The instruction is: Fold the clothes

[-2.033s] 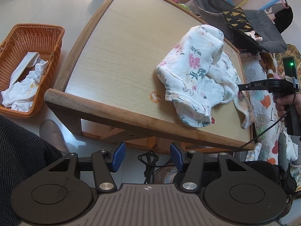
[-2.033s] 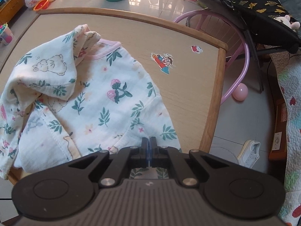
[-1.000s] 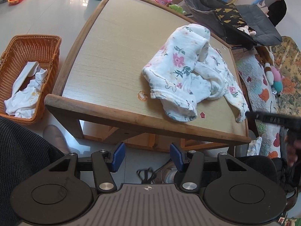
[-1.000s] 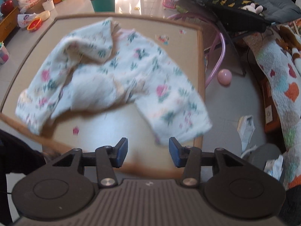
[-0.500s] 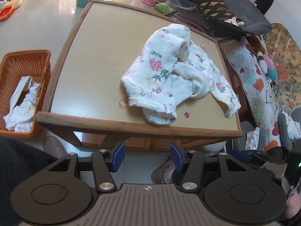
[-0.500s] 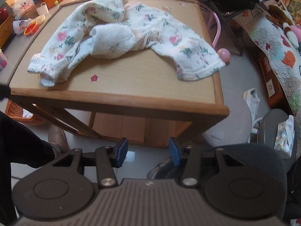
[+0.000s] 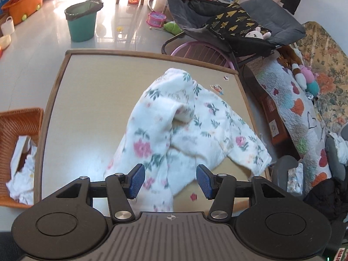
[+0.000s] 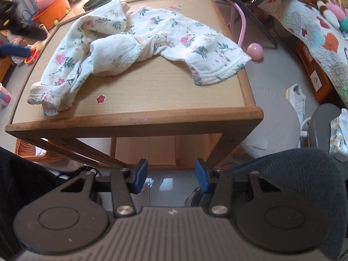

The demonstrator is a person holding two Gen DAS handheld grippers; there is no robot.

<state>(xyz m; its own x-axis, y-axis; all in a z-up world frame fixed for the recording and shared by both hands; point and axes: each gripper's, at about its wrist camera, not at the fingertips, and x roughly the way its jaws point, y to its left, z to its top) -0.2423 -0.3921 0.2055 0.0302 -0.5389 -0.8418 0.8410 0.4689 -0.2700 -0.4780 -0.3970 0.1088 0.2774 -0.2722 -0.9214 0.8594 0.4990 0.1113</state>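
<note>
A white baby garment with a flower print lies crumpled on the wooden table, one leg reaching the right edge. My left gripper hovers above the garment's near leg, open, with nothing between its blue pads. My right gripper hangs open and empty in front of the table's near edge, over the floor, well short of the cloth. At the far left of the right wrist view a blurred dark shape shows; what it is I cannot tell.
An orange wicker basket holding white cloth stands on the floor left of the table. A green bin, a grey bouncer seat and a pink frame lie beyond. A patterned quilt, a pink ball and a dark chair are to the right.
My left gripper has swung from below the table's near edge to above the garment. My right gripper let go of the garment two seconds ago and drew back off the table.
</note>
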